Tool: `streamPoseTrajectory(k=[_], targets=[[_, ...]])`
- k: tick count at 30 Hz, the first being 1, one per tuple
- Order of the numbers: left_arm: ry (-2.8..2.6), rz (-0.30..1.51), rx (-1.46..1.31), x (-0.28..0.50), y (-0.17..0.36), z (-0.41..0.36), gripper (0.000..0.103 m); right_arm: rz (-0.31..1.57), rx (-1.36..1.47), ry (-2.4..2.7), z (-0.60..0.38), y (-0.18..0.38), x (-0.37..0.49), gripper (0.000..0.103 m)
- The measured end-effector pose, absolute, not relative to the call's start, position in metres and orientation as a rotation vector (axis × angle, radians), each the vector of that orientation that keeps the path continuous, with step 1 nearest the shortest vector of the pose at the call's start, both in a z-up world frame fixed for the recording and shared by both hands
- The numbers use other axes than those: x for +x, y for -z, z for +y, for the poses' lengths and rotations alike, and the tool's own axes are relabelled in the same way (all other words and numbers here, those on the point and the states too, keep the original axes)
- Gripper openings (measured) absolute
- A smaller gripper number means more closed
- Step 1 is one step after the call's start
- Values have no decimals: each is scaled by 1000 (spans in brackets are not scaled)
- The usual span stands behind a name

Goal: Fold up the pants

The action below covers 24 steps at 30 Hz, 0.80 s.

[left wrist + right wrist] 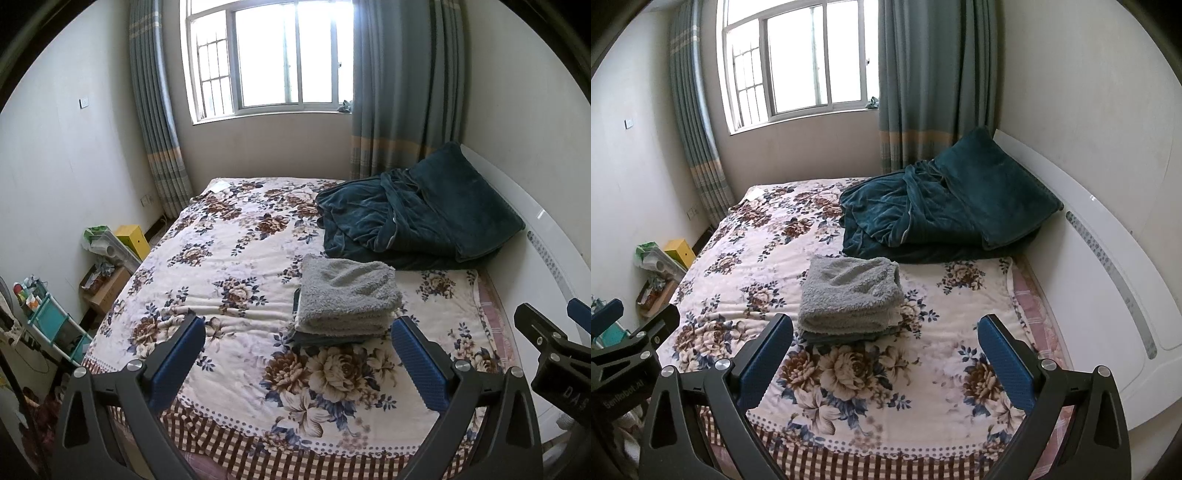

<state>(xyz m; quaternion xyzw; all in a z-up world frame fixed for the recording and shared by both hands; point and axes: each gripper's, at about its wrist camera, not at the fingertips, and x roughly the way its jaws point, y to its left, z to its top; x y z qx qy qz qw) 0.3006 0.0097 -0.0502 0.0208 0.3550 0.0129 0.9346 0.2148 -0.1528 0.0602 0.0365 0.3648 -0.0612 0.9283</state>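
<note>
Grey fleecy pants (pixel 347 295) (pixel 849 291) lie folded in a neat stack on the floral bedspread (pixel 229 266) (pixel 746 258), with a darker folded layer under them. My left gripper (pixel 299 332) hovers open above the near end of the bed, short of the stack, nothing between its blue pads (pixel 417 365). My right gripper (pixel 886 328) is open too, held just before the stack, with its blue pads (pixel 1004 362) empty. Each gripper shows at the edge of the other's view: the right gripper (pixel 554 354) and the left gripper (pixel 624 343).
A dark teal blanket and pillow (pixel 417 214) (pixel 945 206) are heaped at the far right by the white headboard (pixel 1108 280). Boxes and a teal rack (pixel 55 321) crowd the floor left of the bed. A curtained window (pixel 269 55) faces me.
</note>
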Motion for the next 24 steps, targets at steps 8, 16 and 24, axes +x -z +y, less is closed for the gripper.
streamPoseTrajectory(k=[8,16,24], targets=[[-26,726,41,300,51,9,103,747,72,122,-152,-59,215,102],[-28,726,37,297,54,8,103,747,71,121,-152,-59,216,102],[-33,719,37,292,55,8,103,747,71,121,-151,-60,215,102]])
